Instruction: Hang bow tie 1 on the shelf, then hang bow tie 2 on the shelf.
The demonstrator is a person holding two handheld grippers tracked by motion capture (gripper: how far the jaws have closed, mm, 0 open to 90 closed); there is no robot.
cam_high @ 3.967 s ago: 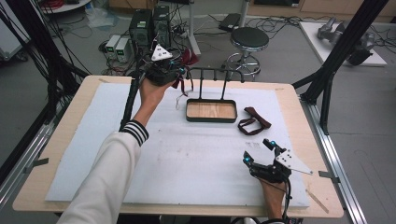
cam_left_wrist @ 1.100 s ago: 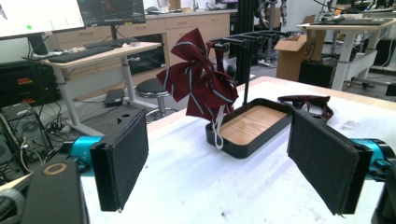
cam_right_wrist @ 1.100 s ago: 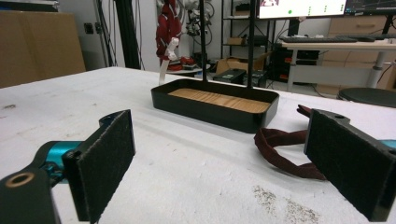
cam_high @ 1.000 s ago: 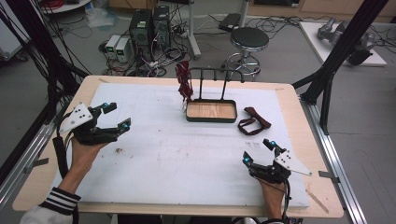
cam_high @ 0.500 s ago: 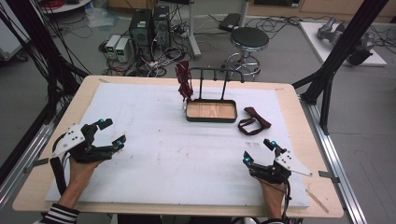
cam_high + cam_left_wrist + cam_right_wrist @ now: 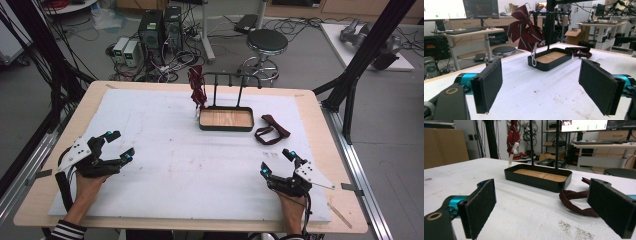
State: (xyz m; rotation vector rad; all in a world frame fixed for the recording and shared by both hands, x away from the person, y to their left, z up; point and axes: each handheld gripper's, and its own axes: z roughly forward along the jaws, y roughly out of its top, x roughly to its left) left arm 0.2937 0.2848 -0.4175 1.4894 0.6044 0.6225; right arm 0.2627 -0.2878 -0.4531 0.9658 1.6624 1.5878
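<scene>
My left gripper [image 6: 119,145] rests at the near left of the counter [image 6: 150,100], its jaws spread wide and holding nothing; my right gripper [image 6: 280,162] sits at the near right, its jaws spread and bare too. The striped bow tie [image 6: 198,90] hangs on the black rack [image 6: 227,76] at the far middle, well apart from both. A dark red strap [image 6: 271,129] lies right of the wooden tray [image 6: 226,120]. White padding covers the counter; computers and a stool [image 6: 267,42] stand beyond.

Left claw [image 6: 116,145] sits low at eight o'clock, jaws spread wide, pointing toward two o'clock. Right claw [image 6: 277,162] rests at four o'clock, jaws gaping, aimed toward eleven o'clock, both hands gripping from below.
</scene>
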